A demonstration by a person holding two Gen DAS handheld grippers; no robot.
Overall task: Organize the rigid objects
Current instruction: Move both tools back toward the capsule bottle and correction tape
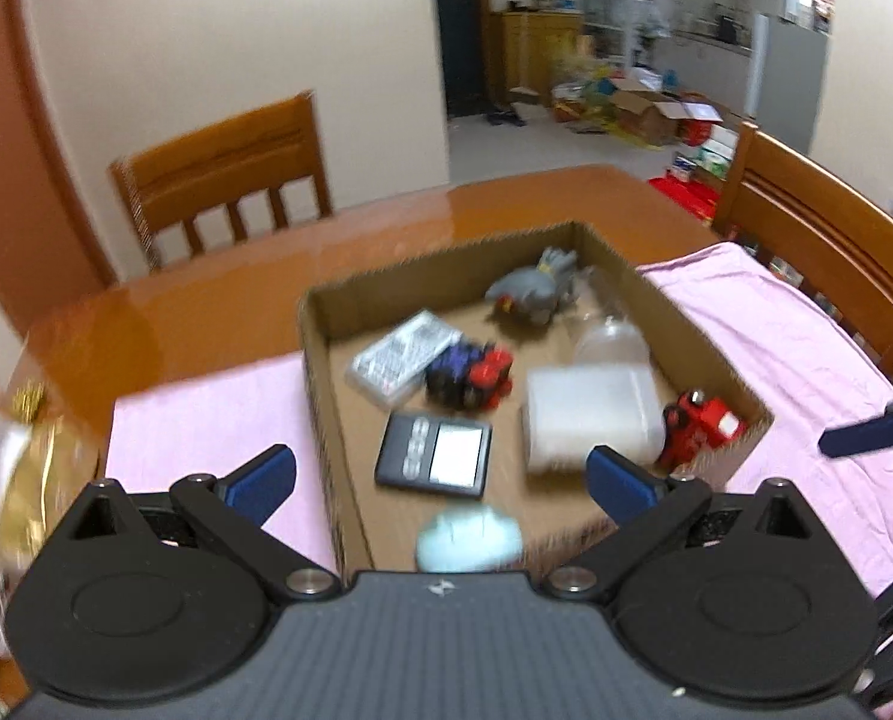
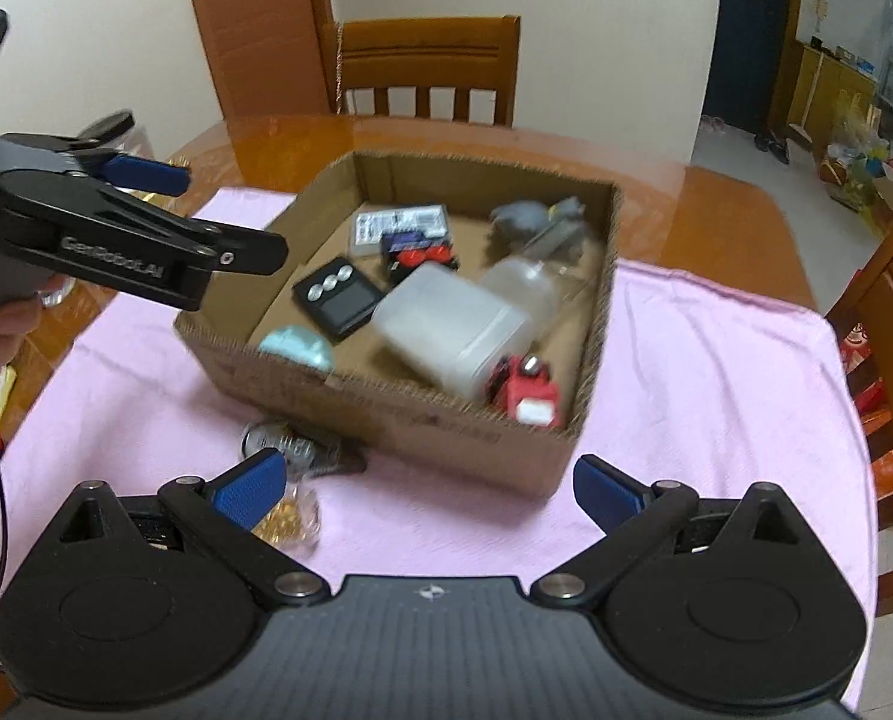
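Observation:
An open cardboard box [image 1: 321, 384] [image 2: 398, 414] stands on a pink cloth [image 2: 716, 396]. It holds a black digital timer [image 1: 434, 459] [image 2: 338, 297], a translucent plastic container [image 1: 590, 417] [image 2: 452, 324], a red toy truck [image 1: 701, 426] [image 2: 527, 393], a purple and red toy [image 1: 470, 375], a clear case [image 1: 404, 351], a grey toy [image 1: 536, 291], a clear bottle [image 2: 530, 282] and a pale blue round object [image 1: 470, 543] [image 2: 296, 345]. My left gripper [image 1: 443, 480] [image 2: 206, 210] hovers open over the box's near left side. My right gripper [image 2: 428, 489] is open in front of the box, holding nothing.
On the cloth in front of the box lie a small silvery tin [image 2: 278, 441] and gold-wrapped pieces [image 2: 290, 519]. Wooden chairs [image 2: 428, 72] [image 1: 818, 240] stand around the glossy wooden table [image 1: 386, 228]. A gold packet [image 1: 26, 480] sits at the table's left.

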